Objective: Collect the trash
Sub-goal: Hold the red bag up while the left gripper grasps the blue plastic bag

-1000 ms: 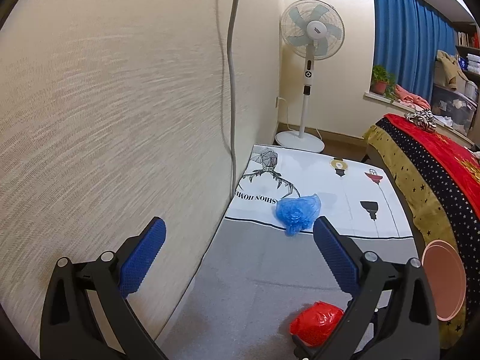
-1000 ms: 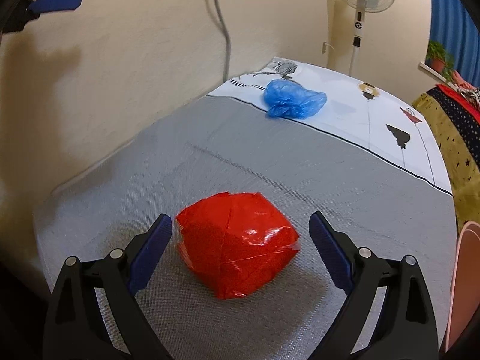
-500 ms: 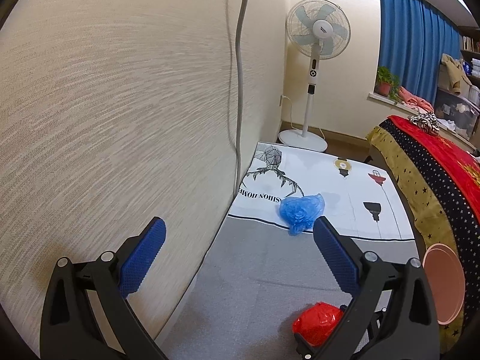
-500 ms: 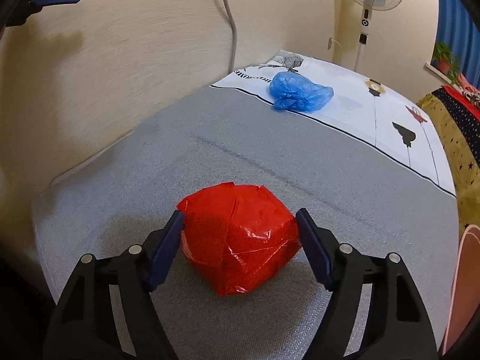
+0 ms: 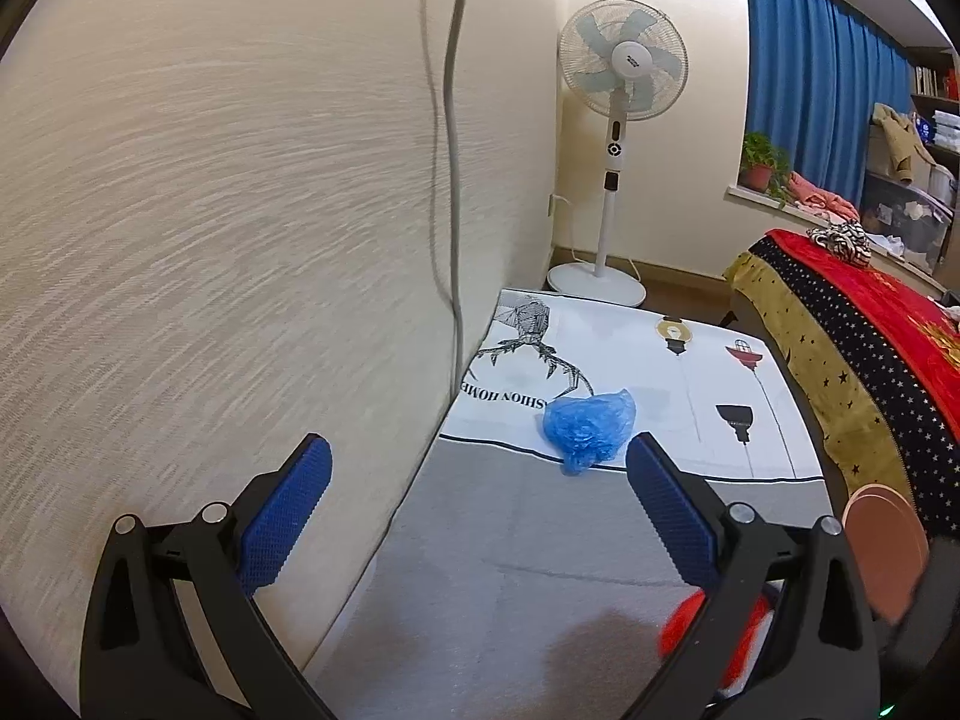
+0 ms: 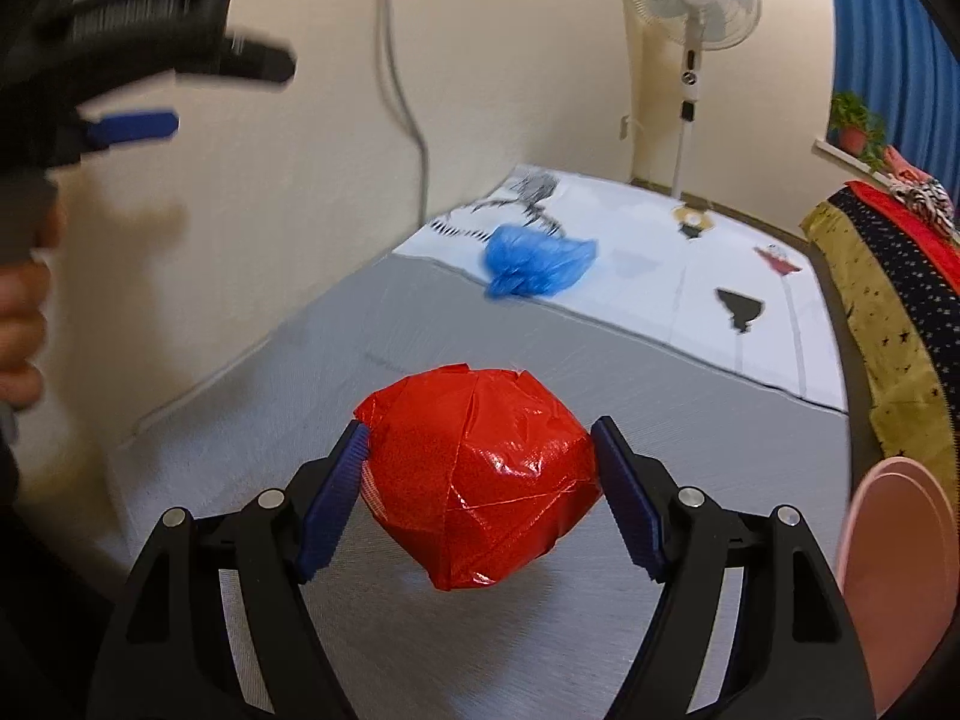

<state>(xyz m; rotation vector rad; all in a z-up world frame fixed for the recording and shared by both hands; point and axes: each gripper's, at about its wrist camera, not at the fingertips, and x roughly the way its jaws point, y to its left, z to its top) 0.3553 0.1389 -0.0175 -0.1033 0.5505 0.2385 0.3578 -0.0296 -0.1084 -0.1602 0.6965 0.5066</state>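
My right gripper (image 6: 480,480) is shut on a crumpled red plastic wad (image 6: 477,474), its blue pads pressing both sides, and holds it above the grey mat (image 6: 690,396). The red wad shows blurred in the left wrist view (image 5: 684,624), behind my right finger. A crumpled blue plastic bag (image 6: 534,264) lies farther off at the edge of the white printed mat (image 6: 654,258); it also shows in the left wrist view (image 5: 591,426). My left gripper (image 5: 477,504) is open and empty, up near the wall; it appears blurred at the upper left of the right wrist view (image 6: 129,126).
A beige wall (image 5: 210,240) with a hanging cable (image 5: 453,180) runs along the left. A standing fan (image 5: 621,114) is in the far corner. A bed with a red and gold cover (image 5: 852,348) is on the right. A pink bin (image 6: 894,570) stands at the right edge.
My right gripper closed on the red wad and lifted it off the grey mat. My left gripper moved up and a little back, still open.
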